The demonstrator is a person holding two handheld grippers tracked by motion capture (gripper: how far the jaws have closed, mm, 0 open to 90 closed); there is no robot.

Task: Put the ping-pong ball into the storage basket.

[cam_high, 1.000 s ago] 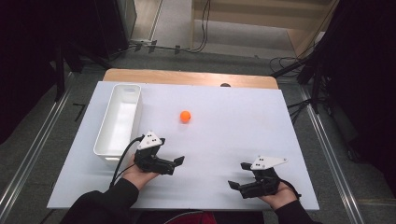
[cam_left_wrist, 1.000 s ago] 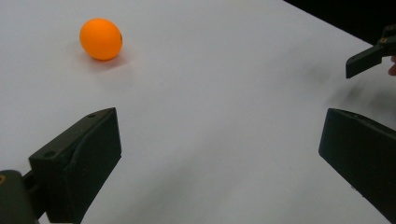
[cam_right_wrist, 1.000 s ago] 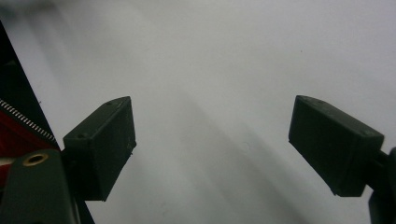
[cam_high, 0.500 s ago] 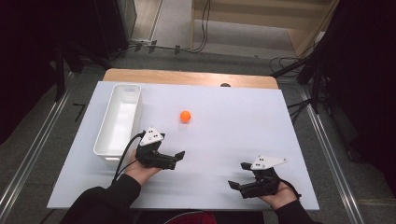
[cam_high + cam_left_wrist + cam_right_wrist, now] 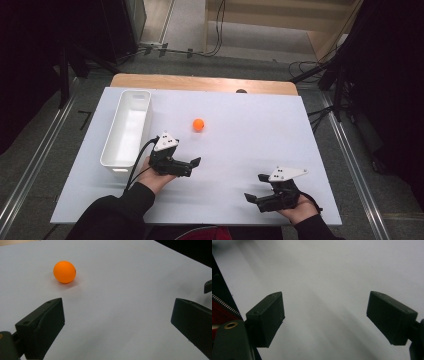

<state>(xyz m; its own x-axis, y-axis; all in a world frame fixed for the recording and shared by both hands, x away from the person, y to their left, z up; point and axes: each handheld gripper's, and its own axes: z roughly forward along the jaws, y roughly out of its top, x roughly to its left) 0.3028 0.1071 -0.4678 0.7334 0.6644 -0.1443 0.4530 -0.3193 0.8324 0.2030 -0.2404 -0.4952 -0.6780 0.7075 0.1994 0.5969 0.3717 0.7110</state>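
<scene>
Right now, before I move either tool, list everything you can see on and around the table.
Ball: one, orange, mid-table, ahead of the left tool.
Bin: one, white, oblong, along the table's left side.
Table: one, white top with a wooden far edge.
Cables: several, dark, on the floor beyond the table.
Left tool: one, black, open, near the bin's near end.
Right tool: one, black, open, near the table's near right corner.
Sleeves: two, dark, at the near edge.
</scene>
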